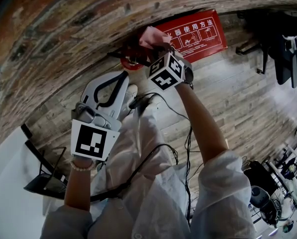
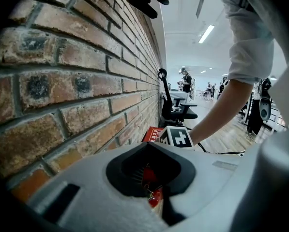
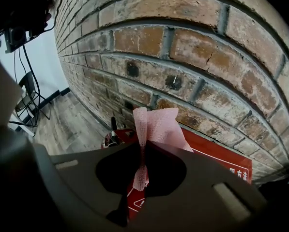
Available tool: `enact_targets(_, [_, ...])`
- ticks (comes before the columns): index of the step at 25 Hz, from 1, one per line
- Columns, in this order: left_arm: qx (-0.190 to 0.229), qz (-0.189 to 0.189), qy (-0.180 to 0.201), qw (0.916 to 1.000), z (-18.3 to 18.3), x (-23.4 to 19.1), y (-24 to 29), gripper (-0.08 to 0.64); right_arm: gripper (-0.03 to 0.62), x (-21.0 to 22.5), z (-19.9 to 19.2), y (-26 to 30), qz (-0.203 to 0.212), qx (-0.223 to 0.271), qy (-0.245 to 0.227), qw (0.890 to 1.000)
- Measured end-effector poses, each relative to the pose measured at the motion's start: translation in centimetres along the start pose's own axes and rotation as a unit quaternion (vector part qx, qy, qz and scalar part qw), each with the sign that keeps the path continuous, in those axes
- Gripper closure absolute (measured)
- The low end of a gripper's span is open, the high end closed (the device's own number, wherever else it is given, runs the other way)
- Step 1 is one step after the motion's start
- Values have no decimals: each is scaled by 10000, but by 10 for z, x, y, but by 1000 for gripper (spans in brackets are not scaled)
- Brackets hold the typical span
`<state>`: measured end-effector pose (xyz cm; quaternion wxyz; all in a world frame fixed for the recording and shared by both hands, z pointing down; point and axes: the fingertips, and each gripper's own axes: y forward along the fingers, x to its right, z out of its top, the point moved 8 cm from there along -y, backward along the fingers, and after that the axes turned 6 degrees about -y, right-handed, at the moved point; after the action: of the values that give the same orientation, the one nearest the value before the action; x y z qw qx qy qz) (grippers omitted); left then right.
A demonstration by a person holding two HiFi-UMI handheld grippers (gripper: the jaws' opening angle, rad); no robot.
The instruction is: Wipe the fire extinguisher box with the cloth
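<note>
Right hand-held gripper (image 1: 156, 46) (image 3: 143, 144): jaws closed on a pink cloth (image 1: 151, 36) (image 3: 157, 125), pinched along a vertical fold. Upper part of cloth fanned out above the jaw tips, a narrow strip hanging down between them. Marker cube (image 1: 166, 72) on top of the body, bare forearm (image 1: 203, 123) behind it.

Left hand-held gripper (image 1: 122, 77) (image 2: 149, 146): jaws brought together at the tips, nothing held between them. Held back from the wall, to the left of the right one, tips aimed toward the same spot.

Fire extinguisher box (image 1: 198, 34) (image 3: 217, 156): red, white characters and diagrams on the face. Set on the floor (image 1: 238, 98) at the foot of the brick wall (image 1: 63, 39) (image 2: 76, 81) (image 3: 183, 57). Cloth positioned over the box's left end; contact between cloth and box not determinable.

Fire extinguisher (image 1: 132, 59) (image 3: 113, 138): red head with black handle, just beside the box's left end, near the cloth. Seen in part through the opening behind the left jaws (image 2: 153, 180).

Floor: wood planks. Black cable (image 1: 188, 148) trailing down from the right hand-held gripper.

Office chair (image 1: 282, 49) (image 2: 175, 108): black, well apart from the box, further along the wall.
</note>
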<state>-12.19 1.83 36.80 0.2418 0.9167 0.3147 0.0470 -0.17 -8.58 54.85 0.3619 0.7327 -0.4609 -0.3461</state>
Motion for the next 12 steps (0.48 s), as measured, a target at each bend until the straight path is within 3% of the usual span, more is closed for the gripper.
enact_targets(12, [-29,-70,-19,10000,-2,5,1,568,571,-22,6,0,105,114,121,9998])
